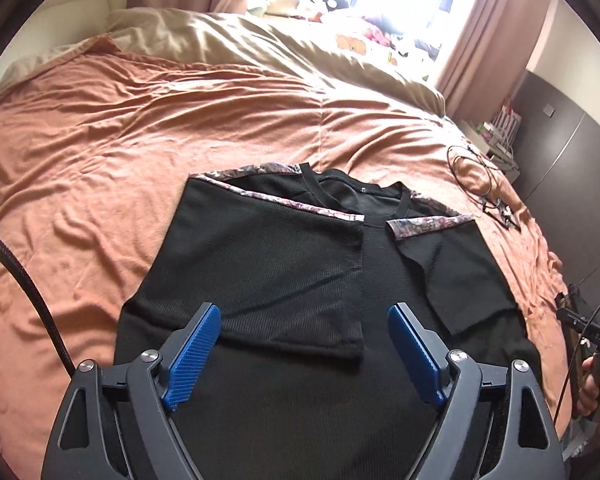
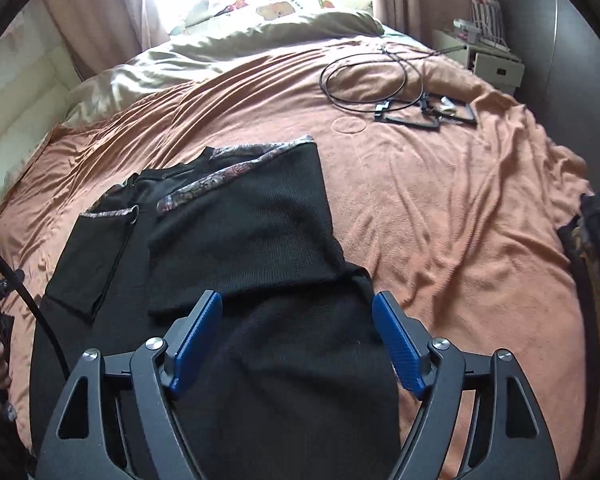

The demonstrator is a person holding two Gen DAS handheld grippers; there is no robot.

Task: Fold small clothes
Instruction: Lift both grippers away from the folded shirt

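**Sleeves in, hem fold to come**

The black top (image 1: 300, 280) lies flat on the bed (image 1: 140, 120), neck toward the pillows, hem nearest the person. Both sleeves, edged with patterned trim (image 1: 276, 200), are folded inward over the body, giving the garment a narrow, straight-sided shape ready for a lengthwise fold.

The left tool (image 1: 304, 344) and the right tool (image 2: 298, 336) each hover over the lower half of the top, fingers spread wide, holding nothing. They seem placed near the hem's two sides so each can take a corner and carry it up toward the neck.

A cable (image 2: 372, 80) lies well apart on the far side of the bed, clear of the fold.
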